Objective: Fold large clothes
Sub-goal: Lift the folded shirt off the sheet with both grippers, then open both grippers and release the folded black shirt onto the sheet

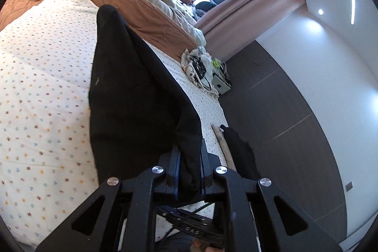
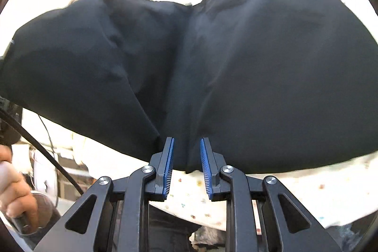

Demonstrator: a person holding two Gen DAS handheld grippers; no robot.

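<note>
Two grippers on one black garment over the dotted white bed sheet. Left gripper clamped narrow on a raised fold. Right gripper pinching the near edge, blue pads against cloth.

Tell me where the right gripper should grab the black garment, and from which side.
Take the black garment at its near hem, coming in from the bed's edge. That fold already sits between the right gripper's pads, while the left gripper holds another bunched edge up.
</note>
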